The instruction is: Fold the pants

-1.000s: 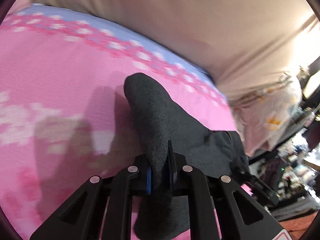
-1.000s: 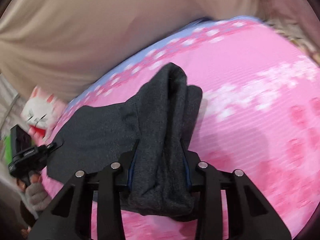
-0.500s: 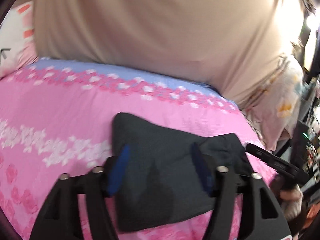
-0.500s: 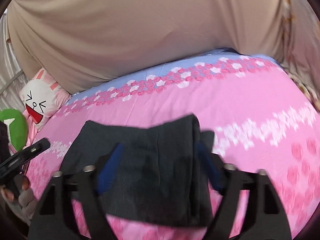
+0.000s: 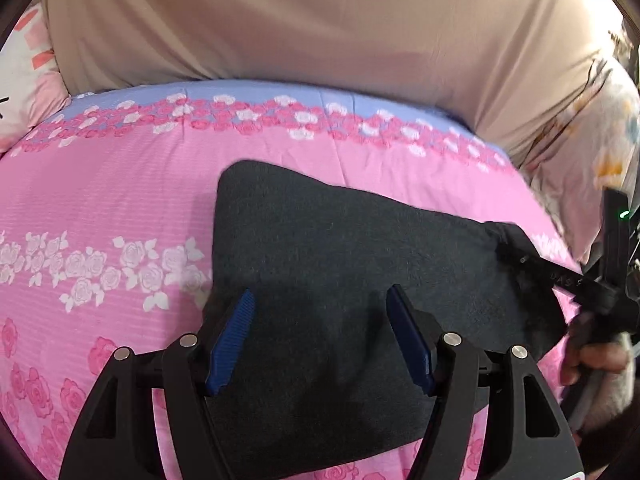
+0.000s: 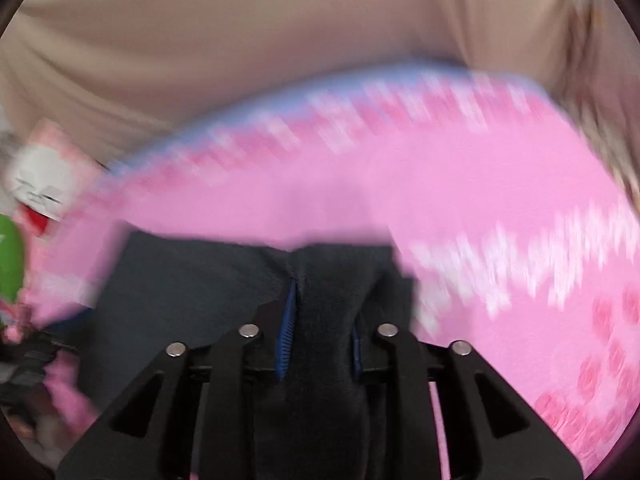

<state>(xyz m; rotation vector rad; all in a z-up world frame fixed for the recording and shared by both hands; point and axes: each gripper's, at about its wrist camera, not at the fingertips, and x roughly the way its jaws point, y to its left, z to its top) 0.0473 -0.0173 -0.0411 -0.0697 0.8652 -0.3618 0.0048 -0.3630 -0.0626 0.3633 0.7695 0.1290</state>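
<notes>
dark charcoal knit pants [image 5: 344,264] lying folded into a flat wedge on the pink rose-printed bedspread [image 5: 100,200], directly ahead of and under the left tongs [image 5: 320,336]. left tongs spread wide, blue ribbed pads [image 5: 232,336] well apart, hovering over the near part of the cloth and gripping nothing. off to the right of those tongs, the other black tool reaching in at the far corner of the pants, with a bare hand [image 5: 592,356] behind it.

over to the right wrist view, heavily blurred: right tongs [image 6: 320,332] drawn narrow, a thick bunch of the same dark pants [image 6: 320,300] sitting between the blue pads [image 6: 286,332] and filling the gap, so clamped on cloth. rest of the garment spreading out to the left of these tongs across the pink bedspread [image 6: 460,184].

beige draped cloth [image 5: 320,28] hanging beyond the bed, far ahead of both tongs. white cartoon-face plush [image 6: 40,188] and something green [image 6: 10,264] at the far left.
</notes>
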